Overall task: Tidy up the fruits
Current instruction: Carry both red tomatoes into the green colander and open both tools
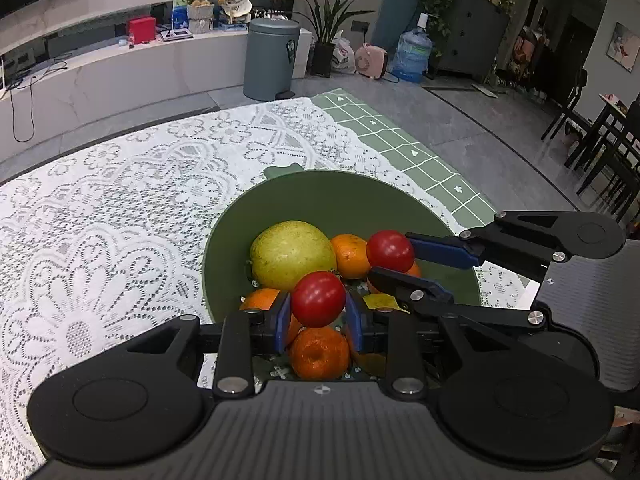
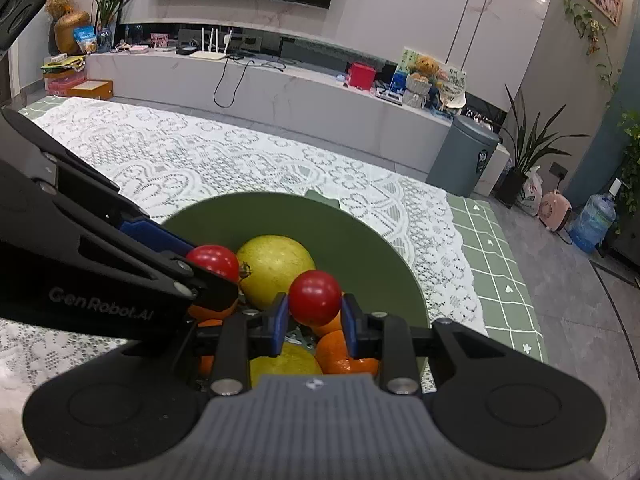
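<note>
A green bowl (image 1: 320, 192) (image 2: 360, 232) on the lace-covered table holds a large yellow-green fruit (image 1: 292, 254) (image 2: 276, 270) and several oranges (image 1: 320, 354) (image 2: 344, 354). My left gripper (image 1: 318, 304) is shut on a red tomato (image 1: 318, 299), held just above the fruit pile. My right gripper (image 2: 315, 304) is shut on a second red tomato (image 2: 315, 298) over the same bowl. Each gripper shows in the other's view: the right gripper (image 1: 390, 254) with its tomato (image 1: 390, 251) reaches in from the right, and the left gripper (image 2: 214, 268) with its tomato (image 2: 213, 262) from the left. The two tomatoes hang close together.
A white lace cloth (image 1: 120, 200) covers the table over a green checked mat (image 1: 400, 140). Beyond the table's far edge stand a grey bin (image 1: 272, 60), a potted plant (image 1: 328, 20), a water jug (image 1: 414, 54) and a long low shelf (image 2: 280, 92). Dark chairs (image 1: 600, 148) stand at the right.
</note>
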